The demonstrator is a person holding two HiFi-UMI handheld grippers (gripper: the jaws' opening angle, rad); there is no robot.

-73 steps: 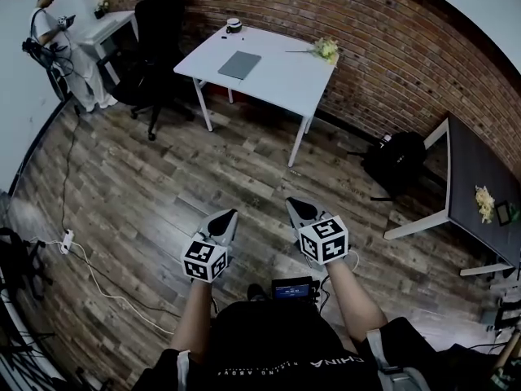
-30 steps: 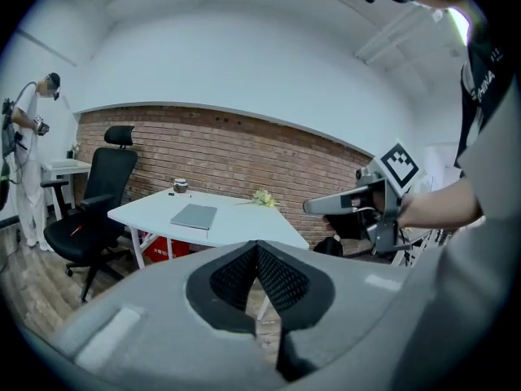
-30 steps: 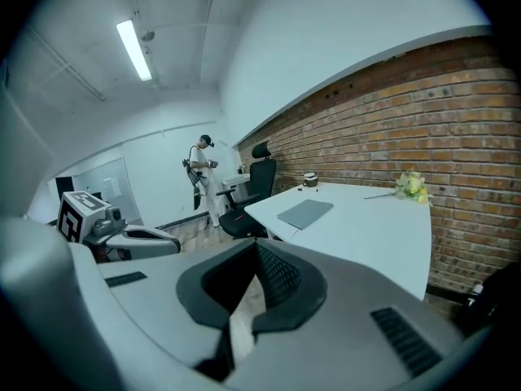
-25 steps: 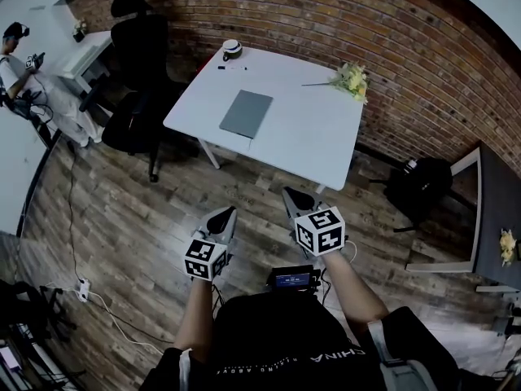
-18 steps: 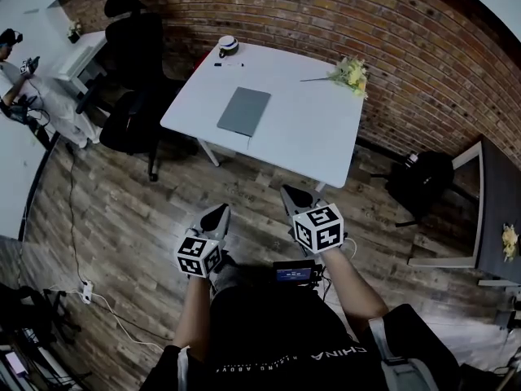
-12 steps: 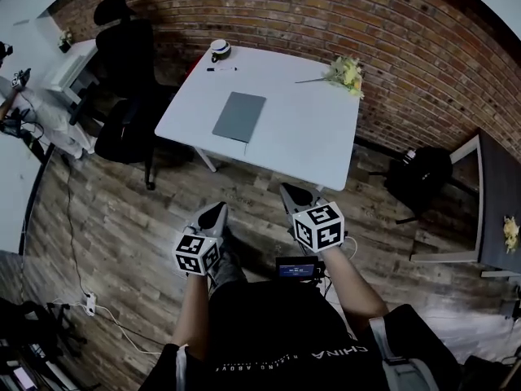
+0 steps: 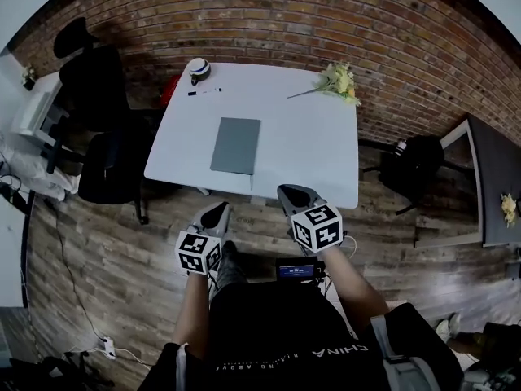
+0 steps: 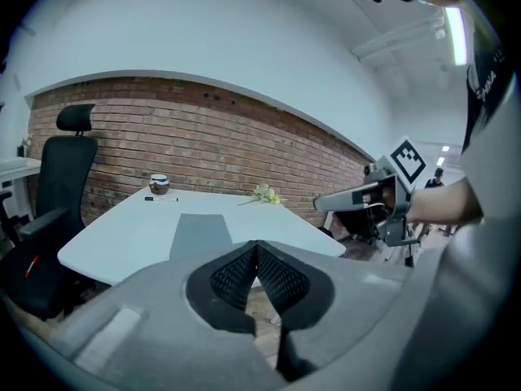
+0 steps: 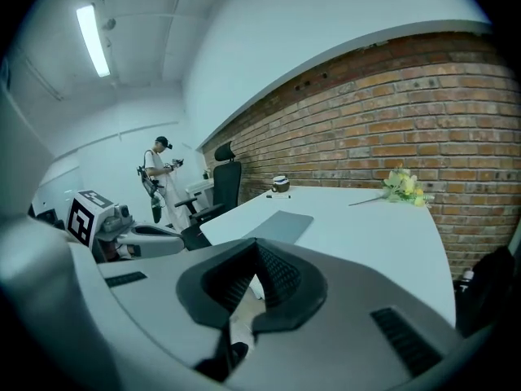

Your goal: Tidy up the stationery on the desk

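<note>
Nearest, the left gripper (image 7: 221,208) and the right gripper (image 7: 286,191) hang side by side above the wooden floor (image 7: 98,243), just short of the near edge of the white desk (image 7: 309,153). Both claws are closed, pads together, with nothing between them and touching nothing. On the desk, left of centre, lies a flat grey notebook (image 7: 236,145), its long axis running near to far, one short edge toward the near rim. Farther off, by the far left corner, a dark pen (image 7: 203,92) lies with its long axis left to right, just on the near side of a small round pot (image 7: 198,69). What the pot holds cannot be made out. At the far right lies a sprig of yellow flowers (image 7: 338,80), its stem pointing left. A black office chair (image 7: 102,137) stands left of the desk, and a brick wall (image 7: 285,15) runs behind.
</note>
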